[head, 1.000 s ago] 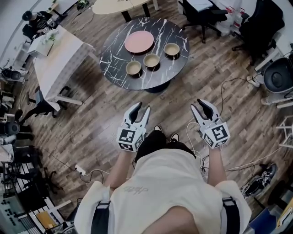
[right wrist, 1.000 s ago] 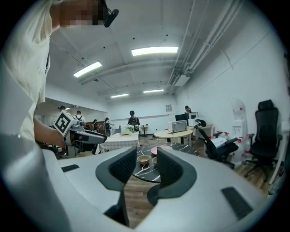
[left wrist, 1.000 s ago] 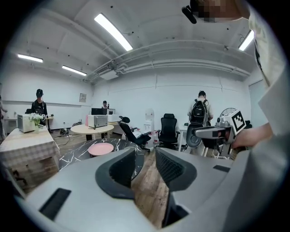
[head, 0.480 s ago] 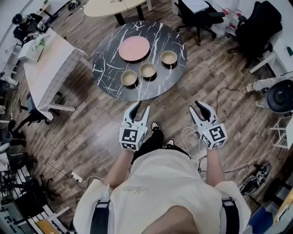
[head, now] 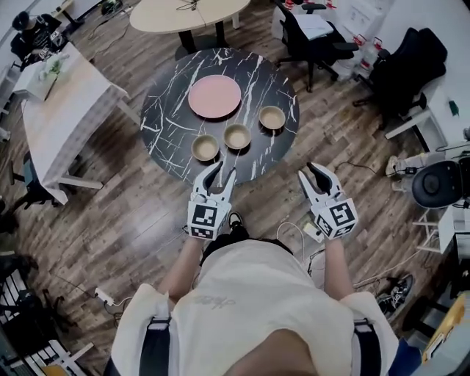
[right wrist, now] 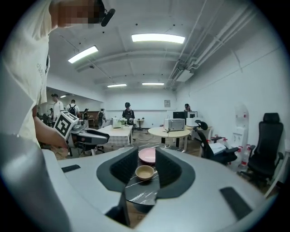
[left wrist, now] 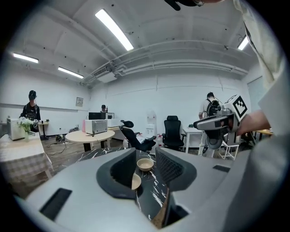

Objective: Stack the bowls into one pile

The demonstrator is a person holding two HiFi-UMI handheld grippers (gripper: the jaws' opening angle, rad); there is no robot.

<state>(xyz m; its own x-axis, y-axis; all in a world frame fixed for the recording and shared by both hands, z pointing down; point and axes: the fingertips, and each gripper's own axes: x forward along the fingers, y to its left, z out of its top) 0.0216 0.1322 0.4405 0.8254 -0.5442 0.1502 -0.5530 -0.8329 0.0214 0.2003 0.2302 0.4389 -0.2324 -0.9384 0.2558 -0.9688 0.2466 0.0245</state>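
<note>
Three tan bowls stand apart on the round black marble table (head: 169,110): a left bowl (head: 205,147), a middle bowl (head: 237,136) and a right bowl (head: 272,117). Behind them lies a pink plate (head: 214,96). My left gripper (head: 224,172) hangs open at the table's near edge, just short of the left bowl; two bowls (left wrist: 145,164) show between its jaws in the left gripper view. My right gripper (head: 312,172) is over the floor right of the table. Its jaws are closing with nothing between them, and they frame one bowl (right wrist: 144,172) and the plate (right wrist: 147,155) far ahead.
A white-clothed table (head: 51,95) stands to the left and a beige round table (head: 187,11) behind. Office chairs (head: 316,29) and a dark chair (head: 407,62) stand at the back right. Cables (head: 367,158) lie on the wooden floor. Several people stand in the room's background.
The person has walked toward the marble table. Both grippers have moved forward with the body, so the table and bowls now lie much closer to the jaws.
</note>
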